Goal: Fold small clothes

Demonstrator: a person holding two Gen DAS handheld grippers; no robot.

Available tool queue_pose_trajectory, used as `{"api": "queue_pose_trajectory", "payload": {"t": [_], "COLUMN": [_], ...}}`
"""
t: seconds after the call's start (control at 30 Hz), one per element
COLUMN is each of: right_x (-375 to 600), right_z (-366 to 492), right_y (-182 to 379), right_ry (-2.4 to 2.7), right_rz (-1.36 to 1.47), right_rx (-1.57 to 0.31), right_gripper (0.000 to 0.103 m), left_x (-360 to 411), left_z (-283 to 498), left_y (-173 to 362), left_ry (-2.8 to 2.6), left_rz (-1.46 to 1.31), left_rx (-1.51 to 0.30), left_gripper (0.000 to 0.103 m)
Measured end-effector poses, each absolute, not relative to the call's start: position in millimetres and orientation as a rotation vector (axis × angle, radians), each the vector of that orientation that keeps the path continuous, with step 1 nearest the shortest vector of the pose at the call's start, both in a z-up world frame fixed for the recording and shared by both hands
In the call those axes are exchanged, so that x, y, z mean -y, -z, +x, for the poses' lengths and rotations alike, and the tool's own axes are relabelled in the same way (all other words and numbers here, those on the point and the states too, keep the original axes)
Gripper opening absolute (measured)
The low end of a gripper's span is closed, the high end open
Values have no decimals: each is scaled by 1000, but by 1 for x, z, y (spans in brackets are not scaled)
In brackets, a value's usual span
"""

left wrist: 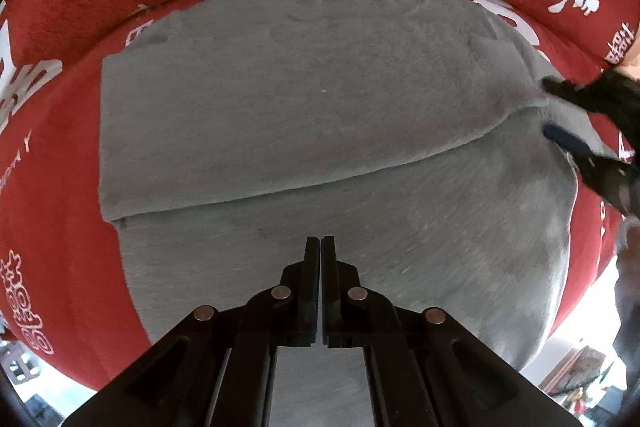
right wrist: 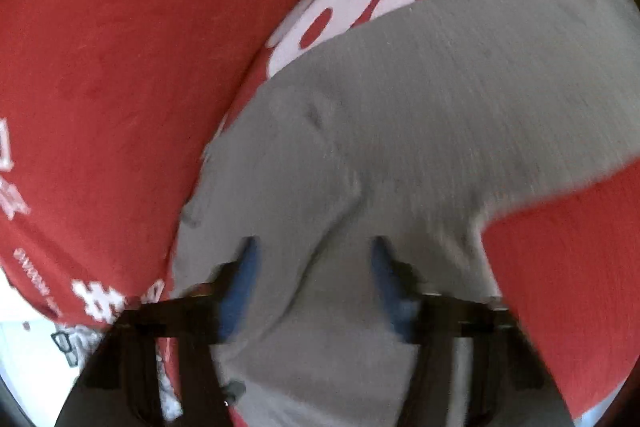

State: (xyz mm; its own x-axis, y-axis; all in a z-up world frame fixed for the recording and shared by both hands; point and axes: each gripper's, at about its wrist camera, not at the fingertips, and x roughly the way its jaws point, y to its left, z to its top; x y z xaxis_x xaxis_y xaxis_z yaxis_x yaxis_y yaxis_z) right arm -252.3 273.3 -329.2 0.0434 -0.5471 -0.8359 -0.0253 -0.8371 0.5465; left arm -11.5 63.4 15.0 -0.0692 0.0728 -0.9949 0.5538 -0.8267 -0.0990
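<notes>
Left wrist view shows a grey T-shirt (left wrist: 304, 99) spread flat on a red cloth with white characters (left wrist: 64, 155), its lower part folded up over the body. Above it, the left hand-held gripper (left wrist: 321, 251) is clenched with nothing between its fingers. At the shirt's right edge, the right hand-held gripper (right wrist: 316, 267) is released, fingers straddling a fabric ridge.

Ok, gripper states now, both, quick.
Left gripper: shut, holding nothing, above the grey shirt.
Right gripper: open, fingers astride a shirt fold, not clamped.
</notes>
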Motion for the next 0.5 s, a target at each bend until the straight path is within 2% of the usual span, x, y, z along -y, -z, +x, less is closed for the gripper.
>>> {"api": "queue_pose_trajectory", "payload": {"t": [0.03,0.3,0.37,0.4,0.43,0.5], "right_x": [-271,-295,-316,-326,-341,-363], "right_z": [-258,-249,-247,-247,-247,-246], "right_y": [337,319,314,312,311,310], "right_ry": [1845,1777,1775,1778,1794,1835], "right_rz": [1989,1956,1958,1961,1971,1983], "right_rx": [546,419,431,451,479,517], "right_gripper": [7,8,11,23,46,69], "left_x": [-65,-82,-84,-85,-87,-91], "left_z": [-14,-31,-39,-42,-46,-53], "left_y": [-14,-4,-5,-5,-5,-5], "left_ry": [1950,1936,1944,1948,1958,1969], "left_rz": [1870,1906,1904,1903,1895,1896], "left_rx": [-680,-758,-748,-751,-762,-760], "left_gripper": [0,0,0,0,0,0]}}
